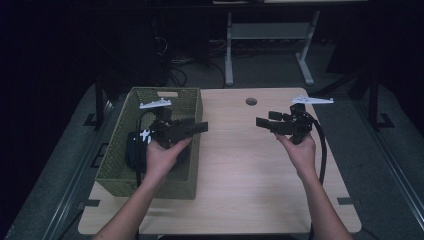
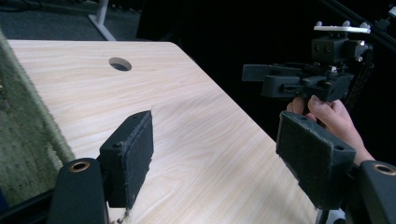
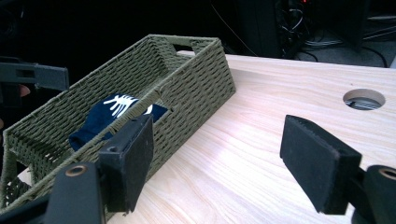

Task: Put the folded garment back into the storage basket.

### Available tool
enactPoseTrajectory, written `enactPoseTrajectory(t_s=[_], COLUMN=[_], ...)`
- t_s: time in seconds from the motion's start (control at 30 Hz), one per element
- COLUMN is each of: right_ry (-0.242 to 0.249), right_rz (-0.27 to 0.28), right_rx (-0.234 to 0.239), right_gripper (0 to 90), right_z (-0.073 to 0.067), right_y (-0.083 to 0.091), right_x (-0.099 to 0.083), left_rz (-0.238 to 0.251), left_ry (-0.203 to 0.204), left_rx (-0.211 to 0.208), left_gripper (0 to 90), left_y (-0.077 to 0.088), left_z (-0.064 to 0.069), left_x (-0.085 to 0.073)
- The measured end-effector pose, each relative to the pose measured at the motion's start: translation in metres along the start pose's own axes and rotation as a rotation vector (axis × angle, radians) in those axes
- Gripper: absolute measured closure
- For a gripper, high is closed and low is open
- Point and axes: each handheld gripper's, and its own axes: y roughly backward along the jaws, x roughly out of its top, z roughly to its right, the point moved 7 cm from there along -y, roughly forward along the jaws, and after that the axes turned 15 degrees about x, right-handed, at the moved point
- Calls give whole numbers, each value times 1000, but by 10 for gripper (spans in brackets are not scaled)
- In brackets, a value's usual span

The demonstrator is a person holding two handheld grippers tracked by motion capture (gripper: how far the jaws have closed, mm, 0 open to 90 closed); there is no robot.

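A green woven basket (image 1: pixel 150 186) stands on the left part of a light wooden table (image 1: pixel 240 170). Inside it lies a dark blue cloth with a white print (image 3: pixel 116 108), which also appears under my left hand (image 1: pixel 134 150). My left gripper (image 1: pixel 199 126) hovers over the basket's right rim, pointing right, jaws open and empty (image 2: pixel 215 123). My right gripper (image 1: pixel 265 120) is held above the table's right half, pointing left toward the basket, jaws open with nothing between them (image 3: pixel 217 128). The two grippers face each other across a gap.
A round cable hole (image 1: pixel 251 101) sits near the table's far edge. Bare tabletop lies between the grippers and toward the front. The basket wall (image 3: pixel 196 88) rises left of my right jaws. Desk legs and cables stand on the dark floor beyond.
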Motion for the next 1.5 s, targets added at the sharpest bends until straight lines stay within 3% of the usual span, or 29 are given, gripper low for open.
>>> enactPoseTrajectory(t_s=[0.97, 1.5], right_ry=[-35, -62], right_rz=[12, 15], right_rx=[-66, -105], right_gripper=[256, 254], right_z=[26, 42], right_y=[42, 67], right_x=[-10, -22], left_rz=[-36, -46], left_ry=[-37, -60], left_rx=[-93, -122], left_gripper=[259, 252], left_y=[-33, -46], left_z=[48, 72], left_x=[-7, -14])
